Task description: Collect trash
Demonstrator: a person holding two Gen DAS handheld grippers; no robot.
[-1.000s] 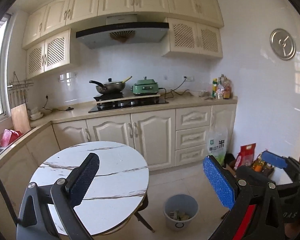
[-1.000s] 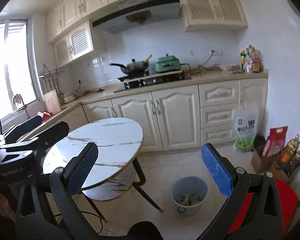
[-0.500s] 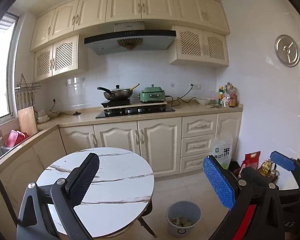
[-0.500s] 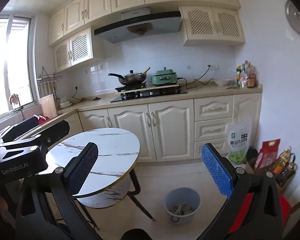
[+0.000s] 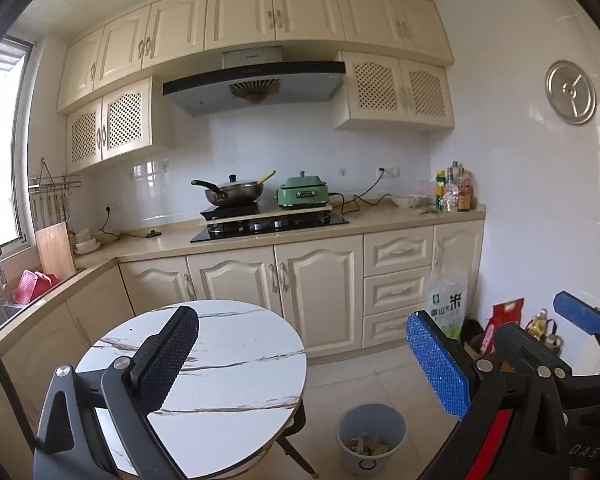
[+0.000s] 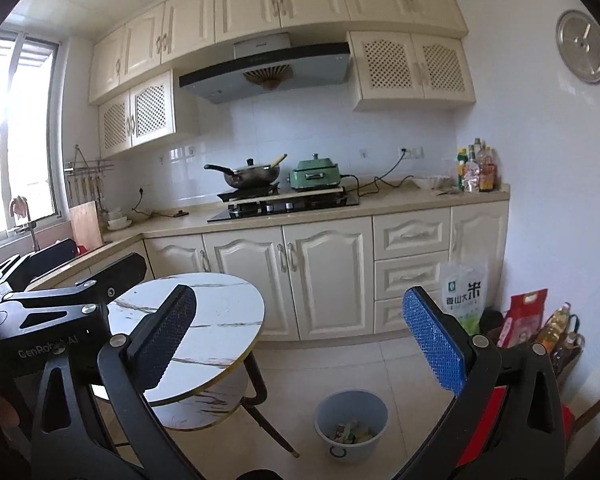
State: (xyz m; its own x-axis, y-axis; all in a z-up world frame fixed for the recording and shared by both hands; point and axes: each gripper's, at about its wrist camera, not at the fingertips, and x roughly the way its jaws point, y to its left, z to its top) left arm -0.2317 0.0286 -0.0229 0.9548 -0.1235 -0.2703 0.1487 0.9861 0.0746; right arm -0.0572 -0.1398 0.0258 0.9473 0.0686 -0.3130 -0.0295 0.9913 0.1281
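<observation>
A grey waste bin [image 5: 371, 434] [image 6: 352, 420] stands on the tiled floor beside the round table, with several scraps of trash lying in its bottom. My left gripper [image 5: 302, 360] is open, held high above the table and floor with nothing between its fingers. My right gripper [image 6: 300, 348] is open too and holds nothing; its blue pad [image 5: 576, 312] shows at the right edge of the left wrist view. The left gripper's black body [image 6: 60, 308] fills the left side of the right wrist view. The white marble tabletop [image 5: 236, 364] [image 6: 220, 316] carries nothing I can see.
Cream base cabinets [image 5: 312, 284] with a counter run along the back wall, carrying a hob, a wok [image 5: 232, 192] and a green cooker [image 5: 302, 192]. A rice bag [image 5: 446, 304], a red bag and oil bottles [image 6: 556, 328] sit in the right corner. A sink lies at far left.
Both grippers have tilted upward and pulled back a little, so the cabinets and ceiling show more and the bin sits lower in both views. Both stay open.
</observation>
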